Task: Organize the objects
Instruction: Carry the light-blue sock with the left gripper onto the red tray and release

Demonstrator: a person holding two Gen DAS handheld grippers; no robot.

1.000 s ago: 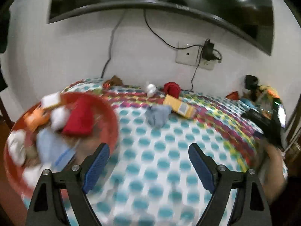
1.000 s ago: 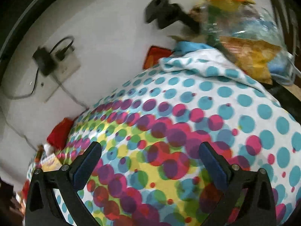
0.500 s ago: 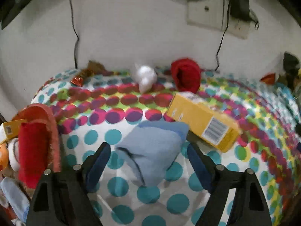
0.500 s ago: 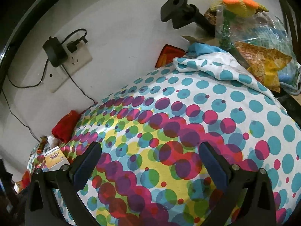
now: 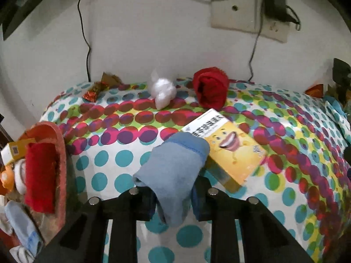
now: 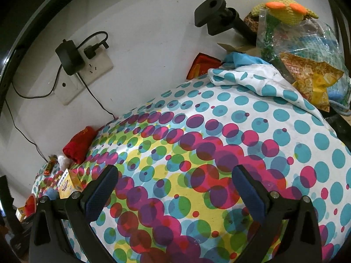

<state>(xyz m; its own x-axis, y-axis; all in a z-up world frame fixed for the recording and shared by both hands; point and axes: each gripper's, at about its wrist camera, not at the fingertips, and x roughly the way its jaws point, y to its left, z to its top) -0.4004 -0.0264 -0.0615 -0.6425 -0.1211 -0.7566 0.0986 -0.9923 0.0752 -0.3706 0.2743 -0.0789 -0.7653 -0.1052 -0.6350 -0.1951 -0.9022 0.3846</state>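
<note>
My left gripper (image 5: 173,199) is shut on a light blue sock (image 5: 175,171), whose lower end hangs between the pads. A yellow box (image 5: 230,151) lies just right of the sock, partly under it. A red cloth (image 5: 210,89), a white plastic wad (image 5: 162,89) and candy wrappers (image 5: 96,89) lie near the wall. An orange-red basket (image 5: 59,153) at the left holds a red cloth (image 5: 40,173), socks and small boxes. My right gripper (image 6: 175,188) is open and empty above the polka-dot tablecloth (image 6: 219,142).
A wall socket with a black charger (image 5: 274,2) and cables hangs behind the table. At the table's far right end in the right wrist view stand a plastic bag of items (image 6: 307,54), a yellow knitted toy (image 6: 285,6) and a black mount (image 6: 215,17).
My left gripper moved forward onto the blue sock and closed on it; it was open before. The right gripper stayed open and drifted slightly over the cloth.
</note>
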